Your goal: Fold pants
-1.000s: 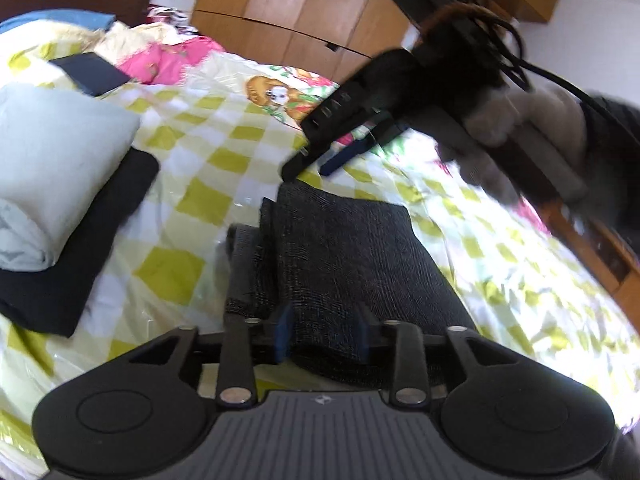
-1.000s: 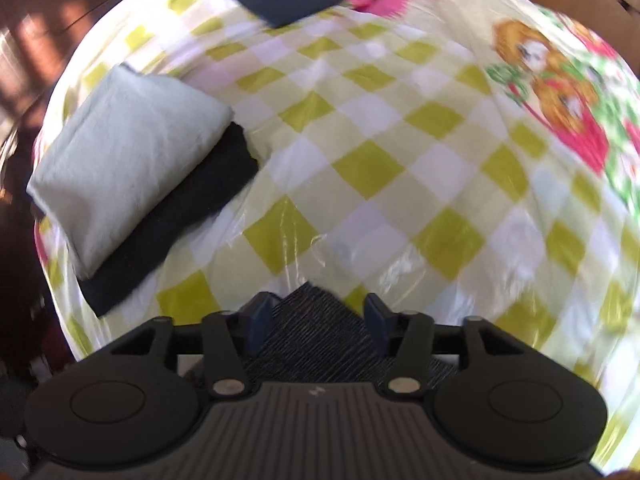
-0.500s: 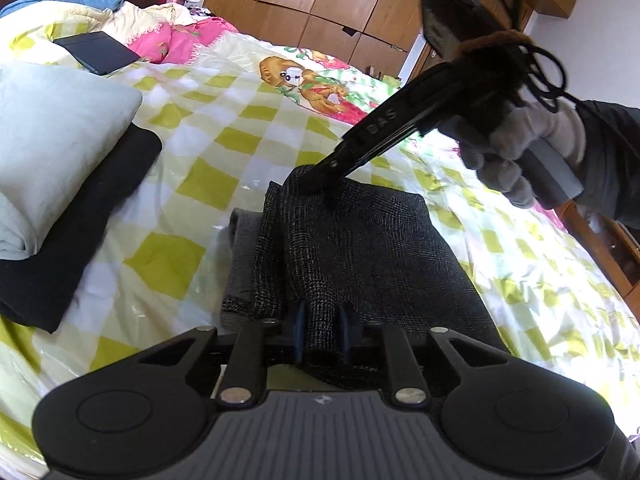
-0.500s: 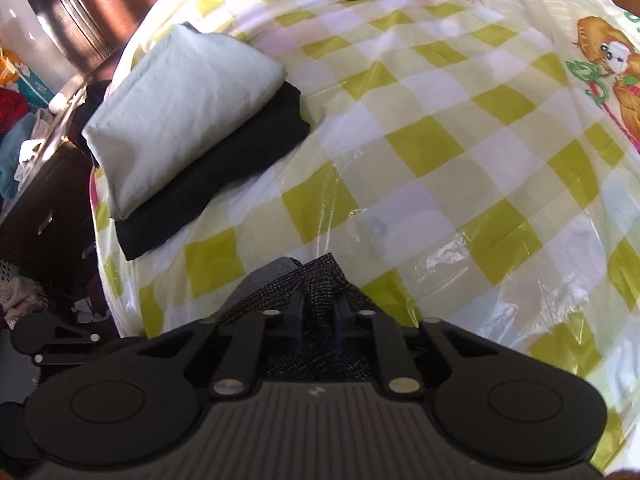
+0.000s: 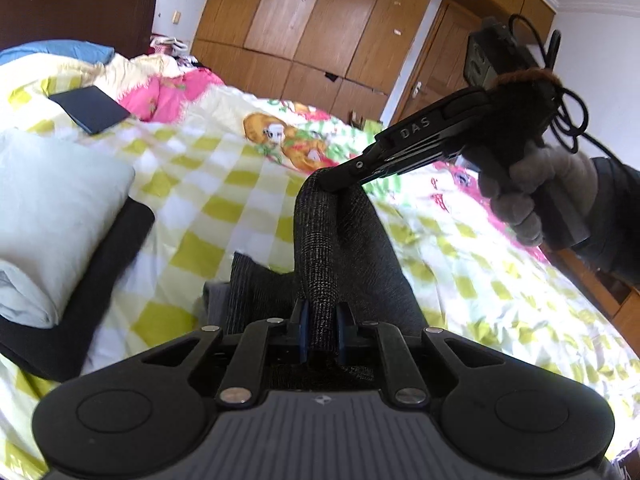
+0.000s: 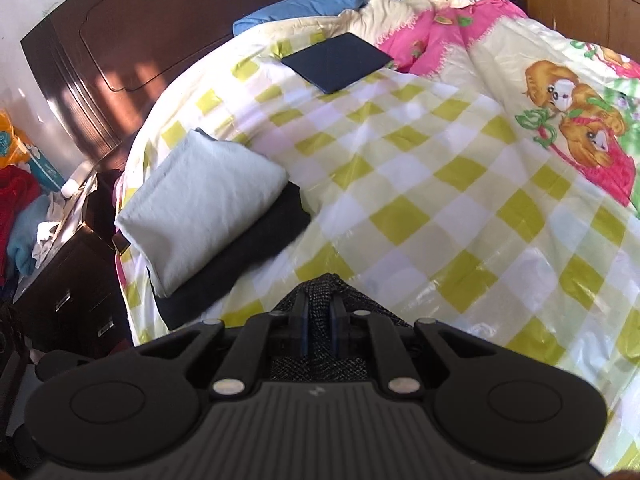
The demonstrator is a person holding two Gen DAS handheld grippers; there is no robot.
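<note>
Black right hand-held gripper (image 5: 329, 178) marked "DAS", black cables looped at its far end, grey glove (image 5: 532, 192) and dark sleeve (image 5: 616, 216) worn.

The left gripper (image 5: 320, 330) is clamped on a ridge of dark pants (image 5: 320, 248), pointing gently downward. The right gripper (image 6: 319, 326), seemingly tilted more steeply, pinches the far end of the same fold, gripped by a gloved right hand (image 5: 536, 188).

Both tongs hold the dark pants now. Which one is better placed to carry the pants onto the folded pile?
Probably the left tongs. They pinch the dark pants at the end nearer the folded pile. The right tongs clamp the far end, farther from it.
</note>
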